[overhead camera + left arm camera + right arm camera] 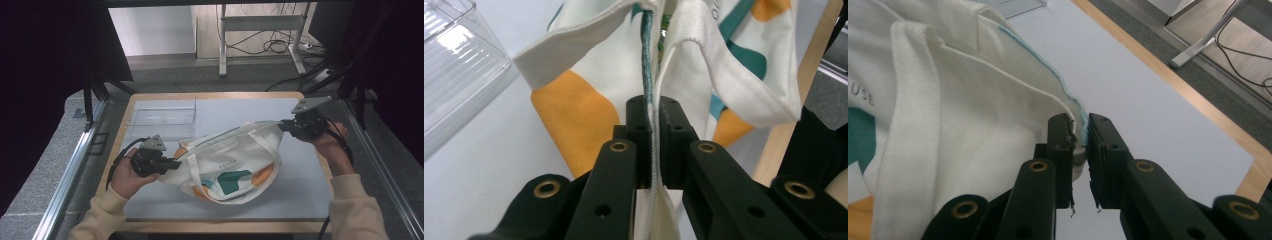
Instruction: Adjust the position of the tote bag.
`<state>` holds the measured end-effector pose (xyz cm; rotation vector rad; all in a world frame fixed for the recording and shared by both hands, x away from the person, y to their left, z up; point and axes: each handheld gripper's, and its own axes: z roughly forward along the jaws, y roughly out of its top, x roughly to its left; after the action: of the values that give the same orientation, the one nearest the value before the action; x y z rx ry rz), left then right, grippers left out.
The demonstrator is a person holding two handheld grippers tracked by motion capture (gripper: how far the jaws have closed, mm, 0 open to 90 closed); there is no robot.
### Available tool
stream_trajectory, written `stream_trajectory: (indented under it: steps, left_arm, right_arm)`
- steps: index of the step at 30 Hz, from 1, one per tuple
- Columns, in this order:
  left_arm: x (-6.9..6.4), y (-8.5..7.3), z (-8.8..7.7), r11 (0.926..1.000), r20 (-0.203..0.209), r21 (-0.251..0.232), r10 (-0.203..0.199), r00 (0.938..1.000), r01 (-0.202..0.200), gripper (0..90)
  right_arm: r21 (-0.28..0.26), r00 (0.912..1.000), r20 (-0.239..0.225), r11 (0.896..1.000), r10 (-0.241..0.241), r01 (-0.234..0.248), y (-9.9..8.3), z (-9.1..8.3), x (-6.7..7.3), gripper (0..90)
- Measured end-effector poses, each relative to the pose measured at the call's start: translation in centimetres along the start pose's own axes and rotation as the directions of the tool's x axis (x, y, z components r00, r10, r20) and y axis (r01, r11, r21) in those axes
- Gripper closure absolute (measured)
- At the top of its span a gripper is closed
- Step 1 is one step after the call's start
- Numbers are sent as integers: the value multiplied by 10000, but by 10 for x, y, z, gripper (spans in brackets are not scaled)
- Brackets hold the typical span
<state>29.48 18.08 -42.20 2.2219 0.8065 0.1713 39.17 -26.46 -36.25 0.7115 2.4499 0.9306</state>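
Observation:
A white cloth tote bag (227,165) with orange and teal patches hangs between the two grippers over the pale mat, its lower part sagging to the table. My left gripper (175,162) is shut on the bag's left top edge; in the left gripper view the jaws pinch the white hem of the bag (744,75) at the gripper (653,112). My right gripper (282,125) is shut on the bag's right top corner, and in the right gripper view the bag (973,135) has its teal-trimmed edge clamped in the gripper (1079,131). Both white handles hang loose.
A clear plastic box (161,117) stands at the back left of the mat, close to the left hand; the clear box (454,75) also shows in the left gripper view. The wooden table rim (215,95) frames the mat. Metal rails run along both sides.

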Motion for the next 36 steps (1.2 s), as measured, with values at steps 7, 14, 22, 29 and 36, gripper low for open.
stream_trajectory:
  steps: [7,14,22,29,36]
  left_arm:
    - [16,4,8,9996,200,103,-249,9995,247,859]
    - [24,12,7,9996,-133,156,-213,9997,215,858]
    - [34,14,17,9990,-228,273,-345,9991,351,857]
    - [37,3,32,9967,95,516,-630,9980,624,854]
    - [36,-1,36,9960,220,596,-678,9975,664,842]
  right_arm:
    - [48,9988,-182,9990,451,-450,-22,-4,8,802]
    - [-323,9981,-208,9978,577,-583,-34,-11,16,802]
    - [-323,9971,-370,9972,658,-670,-50,-17,31,801]
    - [142,9953,-509,9966,820,-814,-67,-2,36,799]
    - [59,9917,-597,9934,1143,-1141,-76,5,35,790]
